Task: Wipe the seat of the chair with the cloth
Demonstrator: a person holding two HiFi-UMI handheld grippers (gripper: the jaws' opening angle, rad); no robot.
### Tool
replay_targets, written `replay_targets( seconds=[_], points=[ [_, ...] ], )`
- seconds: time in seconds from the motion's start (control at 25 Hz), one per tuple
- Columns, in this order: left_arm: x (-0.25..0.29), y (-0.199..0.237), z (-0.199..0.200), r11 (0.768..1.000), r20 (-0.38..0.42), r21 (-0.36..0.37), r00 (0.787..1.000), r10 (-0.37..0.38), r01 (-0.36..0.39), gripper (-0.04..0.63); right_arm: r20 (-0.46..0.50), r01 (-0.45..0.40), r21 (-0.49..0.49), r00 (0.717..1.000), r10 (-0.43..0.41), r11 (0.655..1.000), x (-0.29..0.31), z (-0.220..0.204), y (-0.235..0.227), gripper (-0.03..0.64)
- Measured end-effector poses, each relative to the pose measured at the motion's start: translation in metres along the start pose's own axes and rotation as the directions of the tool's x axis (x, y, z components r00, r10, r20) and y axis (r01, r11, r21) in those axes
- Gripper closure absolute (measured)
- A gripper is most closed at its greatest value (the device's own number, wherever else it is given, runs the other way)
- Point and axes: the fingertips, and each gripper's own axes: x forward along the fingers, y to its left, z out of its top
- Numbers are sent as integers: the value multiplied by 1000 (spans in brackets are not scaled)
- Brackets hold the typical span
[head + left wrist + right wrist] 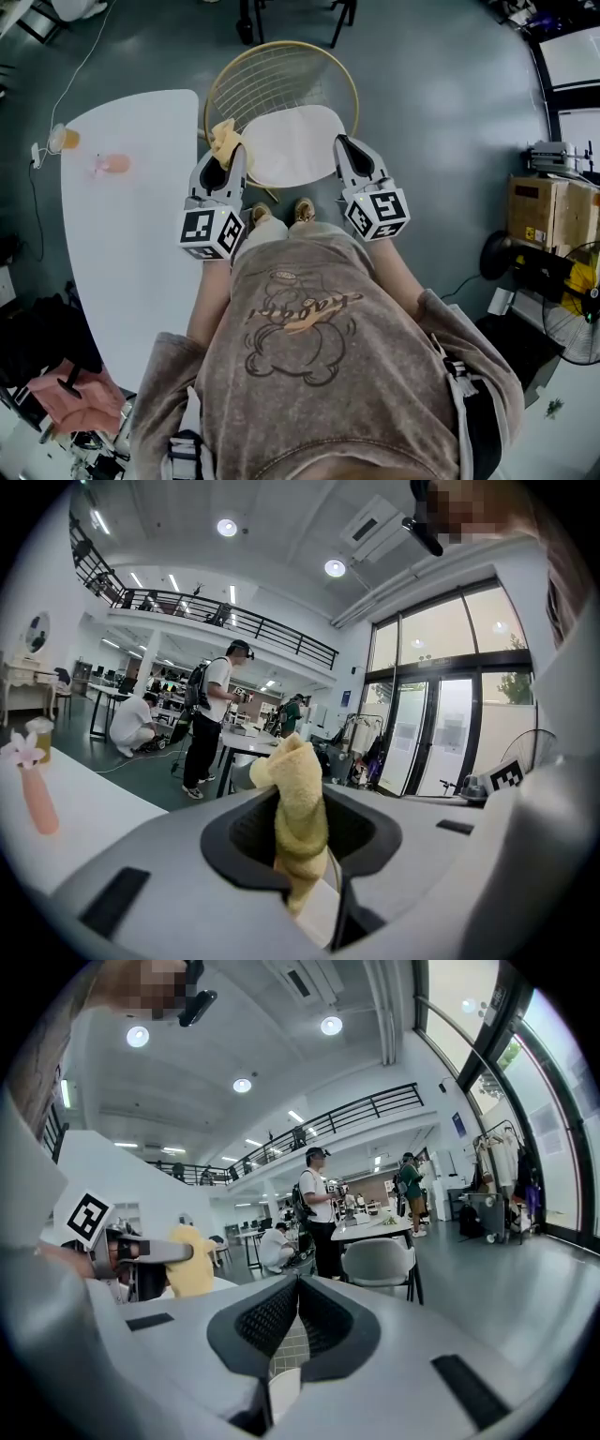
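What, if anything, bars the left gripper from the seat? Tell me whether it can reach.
Likely yes. The left gripper, shut on the cloth, hangs at the left edge of the seat, which is bare; the right gripper is at its other side.

Yellow cloth [298, 799], bunched upright, gripped, seemingly beside white chair seat [292, 145]

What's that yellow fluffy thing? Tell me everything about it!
It's a small pale yellow cloth, fuzzy like a towel, bunched into a crumpled strip. The left gripper is shut on its middle, and one end pokes out past the jaws. From the head view it sits by the left edge of the chair's white seat; whether it touches is unclear.
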Motion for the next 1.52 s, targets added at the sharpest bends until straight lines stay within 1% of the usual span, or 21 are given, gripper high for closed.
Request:
replay_targets(
  seconds=[0.12,0.28,0.44,0.52,0.6,0.92,1.08,1.2,1.4,1.52],
  points=[
    [11,10,-2,1000,-4,4,1000,-5,6,484,0,12,1,1000,-12,1000,8,-3,-3,591],
    [25,21,-4,1000,-19,-12,1000,-10,10,483,-10,22,10,1000,-22,1000,18,-6,-8,591],
    [40,27,-1,999,11,-36,1000,-24,24,484,-12,41,20,999,-41,999,28,-9,-18,591],
    [51,32,-7,999,9,-33,1000,-23,23,483,-17,51,19,999,-51,999,36,-16,-24,591],
    [63,37,-17,999,-7,-24,1000,-23,23,483,-27,59,15,998,-58,998,44,-25,-30,591],
    [104,57,-65,999,-48,-40,999,-22,20,485,-50,93,4,994,-92,996,72,-65,-56,591],
    [118,68,-86,999,-60,-45,998,-11,8,483,-63,81,-5,995,-81,997,83,-87,-63,591],
    [132,72,-105,999,-68,-43,998,-6,3,483,-65,87,-12,994,-87,996,88,-100,-74,591],
    [144,78,-144,999,-95,-54,995,0,-5,483,-67,108,7,992,-108,994,94,-127,-87,591],
    [153,82,-162,998,-95,-56,995,5,-10,483,-71,110,20,992,-108,994,100,-142,-92,591]
  ],
)
